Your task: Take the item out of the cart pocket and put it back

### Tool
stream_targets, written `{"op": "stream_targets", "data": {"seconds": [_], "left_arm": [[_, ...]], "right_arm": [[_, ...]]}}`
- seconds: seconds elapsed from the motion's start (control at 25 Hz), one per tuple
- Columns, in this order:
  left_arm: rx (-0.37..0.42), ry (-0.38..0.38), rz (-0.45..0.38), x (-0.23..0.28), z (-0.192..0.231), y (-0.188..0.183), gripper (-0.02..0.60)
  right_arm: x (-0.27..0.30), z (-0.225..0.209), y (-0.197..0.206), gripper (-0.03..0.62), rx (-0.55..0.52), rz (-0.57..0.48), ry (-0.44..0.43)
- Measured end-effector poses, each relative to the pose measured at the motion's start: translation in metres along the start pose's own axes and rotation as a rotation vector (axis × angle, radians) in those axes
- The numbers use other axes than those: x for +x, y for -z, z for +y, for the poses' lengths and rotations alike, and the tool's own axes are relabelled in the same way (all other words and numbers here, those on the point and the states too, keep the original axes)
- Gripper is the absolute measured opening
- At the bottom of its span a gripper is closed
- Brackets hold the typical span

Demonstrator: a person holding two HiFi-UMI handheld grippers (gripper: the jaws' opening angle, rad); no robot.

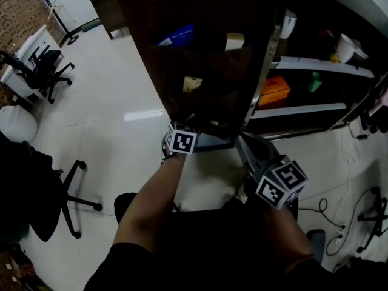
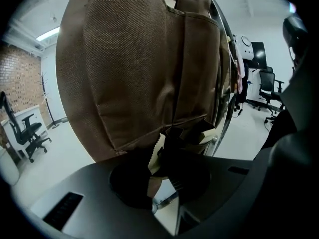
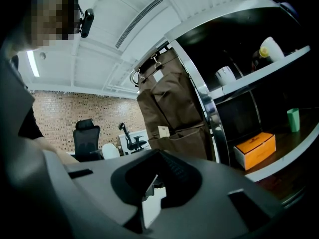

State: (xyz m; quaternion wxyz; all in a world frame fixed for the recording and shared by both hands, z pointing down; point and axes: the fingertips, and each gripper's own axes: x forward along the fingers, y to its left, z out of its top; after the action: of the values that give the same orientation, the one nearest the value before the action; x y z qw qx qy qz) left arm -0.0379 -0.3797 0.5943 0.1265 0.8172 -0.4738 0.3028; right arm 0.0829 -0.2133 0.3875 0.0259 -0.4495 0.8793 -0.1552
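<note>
A brown fabric organizer (image 1: 206, 59) with pockets hangs on the side of the cart (image 1: 267, 65). A cream box (image 1: 234, 41), a blue item (image 1: 179, 35) and a small cream item (image 1: 193, 83) stick out of its pockets. My left gripper (image 1: 185, 129) is up against the organizer's lower edge. In the left gripper view the brown pocket (image 2: 139, 68) fills the frame, and the left gripper (image 2: 167, 143) has its jaws a little apart at the pocket's dark bottom hem, with a cream piece (image 2: 208, 133) just beyond. My right gripper (image 1: 242, 143) hangs below the cart corner, shut and empty (image 3: 155, 190).
The cart shelves hold an orange box (image 1: 274, 88), a green cup (image 1: 314, 80) and white bottles (image 1: 345, 47). Office chairs (image 1: 45, 71) and a desk stand at the left, and a chair base (image 1: 79, 193) is near my left side. Cables (image 1: 357, 211) lie on the floor at the right.
</note>
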Motion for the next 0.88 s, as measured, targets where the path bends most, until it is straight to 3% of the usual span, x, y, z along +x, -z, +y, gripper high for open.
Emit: {"op": "stream_targets", "data": {"seconds": [0.28,0.52,0.68,0.8,0.88], "left_arm": [[0.008,0.02,0.011,-0.007,-0.003,-0.001,0.072],[0.035,0.028,-0.071,-0.03,-0.008,-0.025,0.11],[0.001,0.048,-0.192,-0.073,-0.012,-0.063,0.11],[-0.1,0.063,-0.332,-0.126,-0.012,-0.097,0.106],[-0.155,0.079,-0.416,-0.163,-0.012,-0.114,0.012]], "right_arm": [[-0.003,0.004,-0.007,0.012,-0.005,-0.019,-0.004],[-0.008,0.009,-0.013,0.012,-0.015,-0.033,-0.009],[-0.008,0.019,-0.016,0.012,-0.02,-0.045,-0.026],[-0.01,0.03,-0.02,0.012,-0.025,-0.057,-0.045],[-0.011,0.037,-0.025,0.012,-0.031,-0.067,-0.057]]}}
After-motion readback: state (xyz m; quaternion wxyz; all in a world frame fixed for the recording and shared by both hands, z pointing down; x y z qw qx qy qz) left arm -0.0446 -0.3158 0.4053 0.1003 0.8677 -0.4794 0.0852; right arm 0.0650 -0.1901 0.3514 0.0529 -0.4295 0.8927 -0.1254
